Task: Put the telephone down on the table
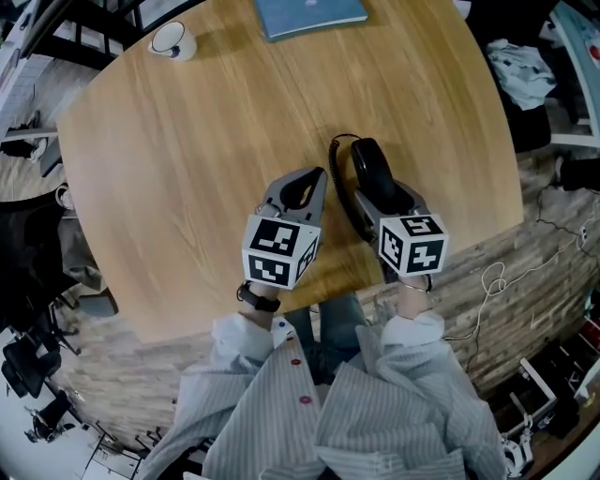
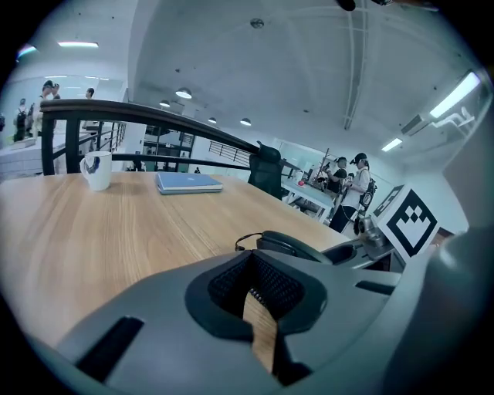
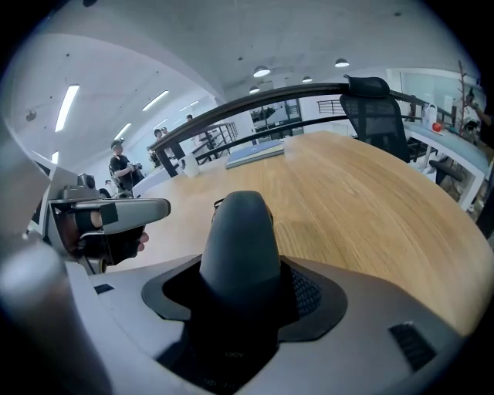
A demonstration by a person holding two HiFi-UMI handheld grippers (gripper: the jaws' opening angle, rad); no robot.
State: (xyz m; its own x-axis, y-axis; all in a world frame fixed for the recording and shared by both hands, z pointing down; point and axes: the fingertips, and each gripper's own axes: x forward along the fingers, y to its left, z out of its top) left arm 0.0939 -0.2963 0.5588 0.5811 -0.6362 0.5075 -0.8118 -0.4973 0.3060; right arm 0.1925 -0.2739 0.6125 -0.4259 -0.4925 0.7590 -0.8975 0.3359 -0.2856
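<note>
Pinching the black telephone (image 3: 239, 231), the jaws of the right gripper (image 3: 241, 271) are seen clamped on its sides, with the rounded end of the handset sticking out ahead of the jaws and the rest sunk between them. In the head view the telephone (image 1: 370, 164) is held low over the wooden table (image 1: 187, 159), near its front edge; whether its far end touches the wood cannot be made out, though it appears to lie very close to it. A thin black cord (image 1: 336, 159) is looped on the table just to the left of the right gripper's (image 1: 384, 202) jaws, and it runs back beside them. The jaws of the left gripper (image 2: 248, 258) are pressed together at their tips and nothing is held in them; only a slit of table shows through the hollow behind the tips. This left gripper (image 1: 314, 178) is placed just beside the right one, and the telephone (image 2: 285, 244) is seen to the right of its jaws. Well ahead of both pairs of jaws, a white mug (image 1: 173, 40) and a blue book (image 1: 309, 14) are set at the far side of the table.
</note>
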